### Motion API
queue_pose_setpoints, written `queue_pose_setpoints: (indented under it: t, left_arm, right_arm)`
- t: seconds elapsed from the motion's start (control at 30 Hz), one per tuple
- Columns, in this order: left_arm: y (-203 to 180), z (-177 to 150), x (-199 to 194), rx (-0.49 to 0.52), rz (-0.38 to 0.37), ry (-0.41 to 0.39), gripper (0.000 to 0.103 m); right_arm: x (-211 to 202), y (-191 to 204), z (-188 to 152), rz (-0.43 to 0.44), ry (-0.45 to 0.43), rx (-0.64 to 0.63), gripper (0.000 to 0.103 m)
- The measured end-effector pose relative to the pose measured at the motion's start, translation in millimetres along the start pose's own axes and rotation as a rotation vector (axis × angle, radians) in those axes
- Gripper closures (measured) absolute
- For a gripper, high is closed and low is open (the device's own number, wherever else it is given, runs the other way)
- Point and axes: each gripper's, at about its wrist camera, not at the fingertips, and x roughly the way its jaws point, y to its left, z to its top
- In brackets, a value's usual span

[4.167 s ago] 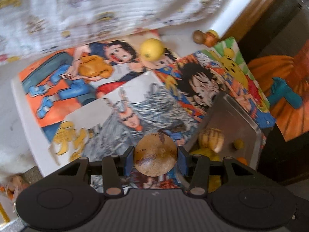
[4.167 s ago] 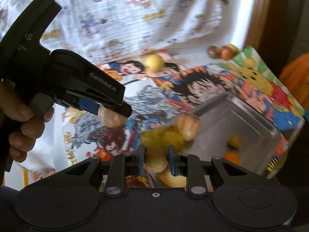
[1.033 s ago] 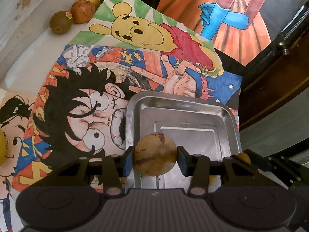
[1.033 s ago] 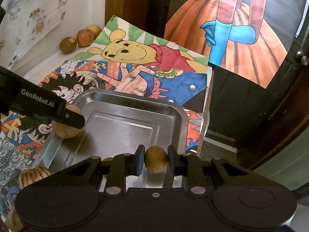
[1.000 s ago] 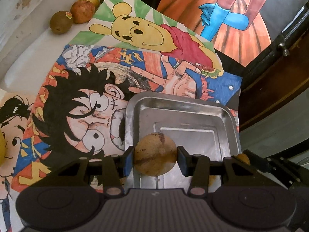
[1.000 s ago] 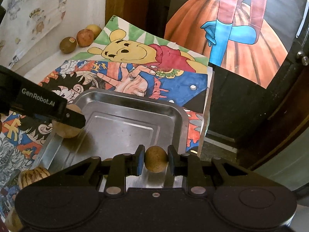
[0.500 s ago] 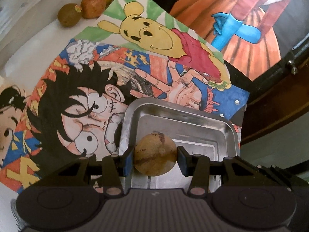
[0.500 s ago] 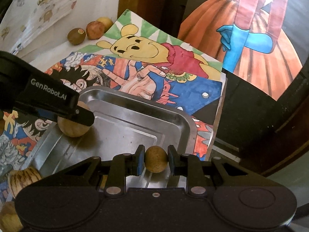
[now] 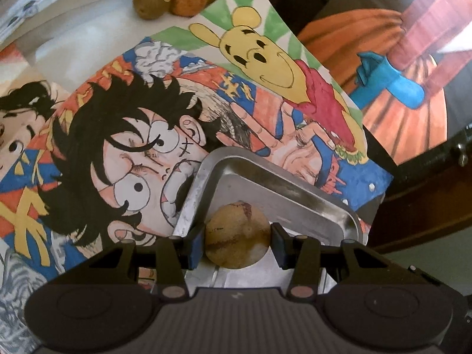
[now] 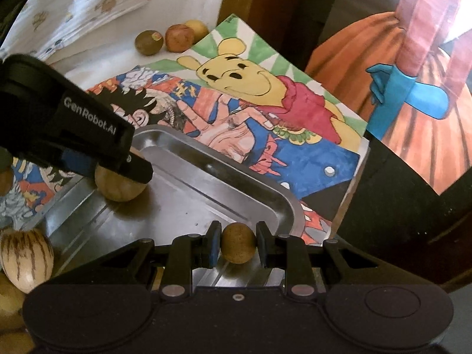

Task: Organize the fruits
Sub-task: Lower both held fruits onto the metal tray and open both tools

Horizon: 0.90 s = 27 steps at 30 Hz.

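- Right wrist view showed the right gripper (image 10: 238, 247) nearest the lens, its jaws clenched on a small round brown fruit (image 10: 238, 247) held over the near end of the steel tray (image 10: 283, 203).
- Left of the tray's near end lay a striped pale fruit (image 10: 26, 262), outside the tray.
- Further in, the left gripper (image 10: 126, 174) reached over the tray's left rim, its jaws grasping a larger tan round fruit (image 10: 119, 187) that hung low over the tray floor or touched it; I could not tell which.
- In the left wrist view the left gripper (image 9: 237, 236) pressed its blue pads on both sides of the same tan round fruit (image 9: 237, 236), with the tray's far corner (image 9: 206, 171) just beyond.
- Under and beyond the tray lay cartoon drawings (image 10: 265, 94) on paper.
- Well beyond the tray, by the wall, sat three more fruits: a kiwi (image 10: 149, 42), a reddish fruit (image 10: 179, 37) and a yellow one (image 10: 197, 29).
- Judged risks: both fruits are round and the tray floor smooth, so a release from any height could send one rolling to the rim or over it.
- The tan fruit sat close to the left rim; a careless release there might tip it onto the drawings.
- Two grippers over one tray could knock each other.
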Motion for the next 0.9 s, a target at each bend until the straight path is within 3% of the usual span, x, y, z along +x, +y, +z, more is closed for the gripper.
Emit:
queue_pose_setpoints:
  t: [0.63, 0.9]
  left_arm:
    - [0, -11, -4, -0.059, 0.02, -0.028, 0.051]
    - [-4, -13, -11, -0.058, 0.029, -0.009, 0.049]
  right_arm:
    - [0, -5, -11, 0.037, -0.004, 0.009, 0.072]
    - [-22, -11, -18, 0.037, -0.032, 0.047, 0.053]
